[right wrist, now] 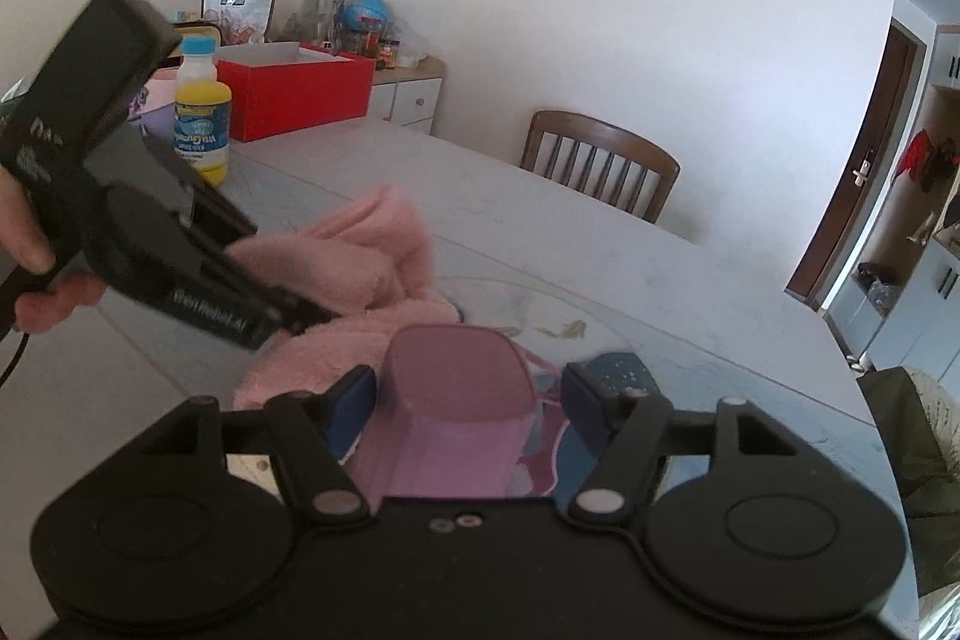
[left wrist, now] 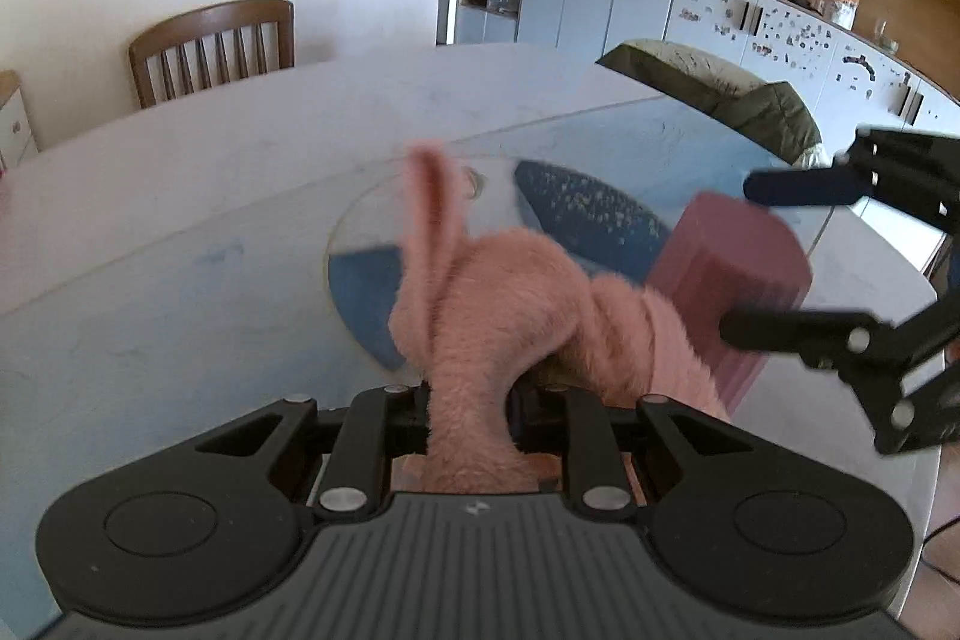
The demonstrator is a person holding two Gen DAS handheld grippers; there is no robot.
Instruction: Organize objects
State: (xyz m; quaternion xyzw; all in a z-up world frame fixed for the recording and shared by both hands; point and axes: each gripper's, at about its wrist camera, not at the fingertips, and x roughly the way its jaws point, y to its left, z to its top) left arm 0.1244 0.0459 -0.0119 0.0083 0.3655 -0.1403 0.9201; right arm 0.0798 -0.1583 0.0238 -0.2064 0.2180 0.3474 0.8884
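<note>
Pink plush fabric (left wrist: 480, 316) is seen clenched in the left claw (left wrist: 468, 400), bunched right at its jaws, with one furry strip raised above the rest; in the right wrist view the same claw (right wrist: 300, 319) is shown biting into the fabric (right wrist: 354, 268), held by a hand (right wrist: 36, 274). Just beside the plush, a mauve box (right wrist: 456, 400) is found standing on the pale tabletop (right wrist: 600, 244) between the blue pads of the right claw (right wrist: 474, 400). That claw is released: a gap is visible on both sides of the box. A round glass plate (left wrist: 366, 232) is set on the tabletop under both things. A yellow bottle (right wrist: 201, 112) and a red box (right wrist: 294, 88) are placed well apart at the far edge, and a wooden chair (right wrist: 600, 160) is drawn up behind.
</note>
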